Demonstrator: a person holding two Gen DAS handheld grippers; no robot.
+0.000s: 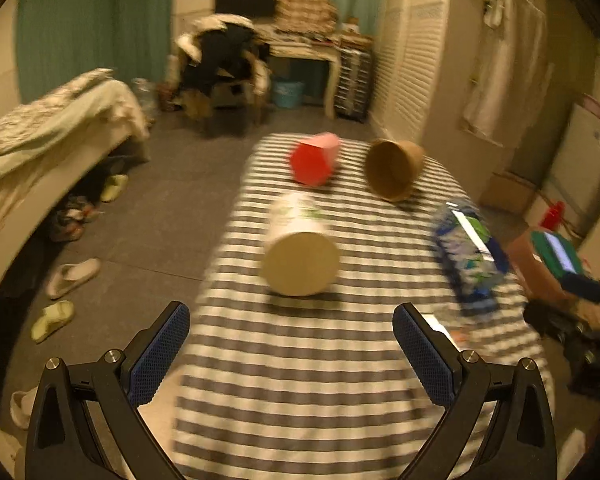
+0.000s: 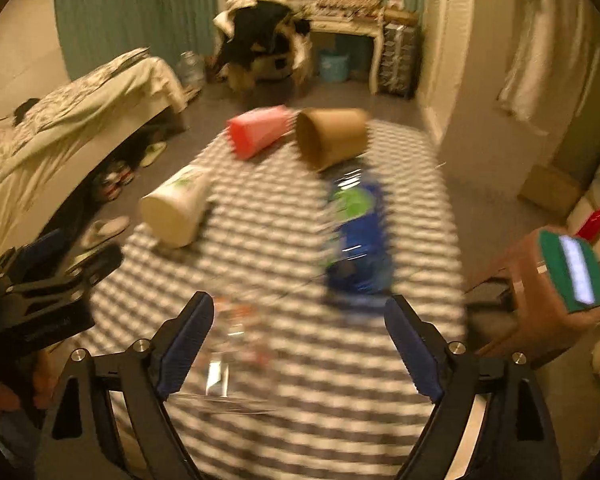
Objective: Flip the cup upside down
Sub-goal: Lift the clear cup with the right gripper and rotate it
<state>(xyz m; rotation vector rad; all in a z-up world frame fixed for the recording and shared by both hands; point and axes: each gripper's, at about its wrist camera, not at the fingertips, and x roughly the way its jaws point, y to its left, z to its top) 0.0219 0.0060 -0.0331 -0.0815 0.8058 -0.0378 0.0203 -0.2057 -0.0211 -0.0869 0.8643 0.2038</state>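
Note:
Three cups stand upside down on the striped table (image 1: 300, 360). A white paper cup (image 1: 300, 248) with a green print is nearest, a red cup (image 1: 314, 158) is behind it and a brown paper cup (image 1: 394, 168) is to the right. My left gripper (image 1: 292, 352) is open and empty, just short of the white cup. In the right wrist view the white cup (image 2: 176, 208), red cup (image 2: 258, 132) and brown cup (image 2: 332, 136) lie ahead. My right gripper (image 2: 298, 342) is open and empty over the table (image 2: 300, 400).
A blue plastic packet (image 1: 470, 256) lies on the table's right side, also in the right wrist view (image 2: 358, 240). A clear wrapper (image 2: 236, 340) lies between the right fingers. A brown box with a green item (image 2: 572, 276) stands right of the table. A bed and slippers are left.

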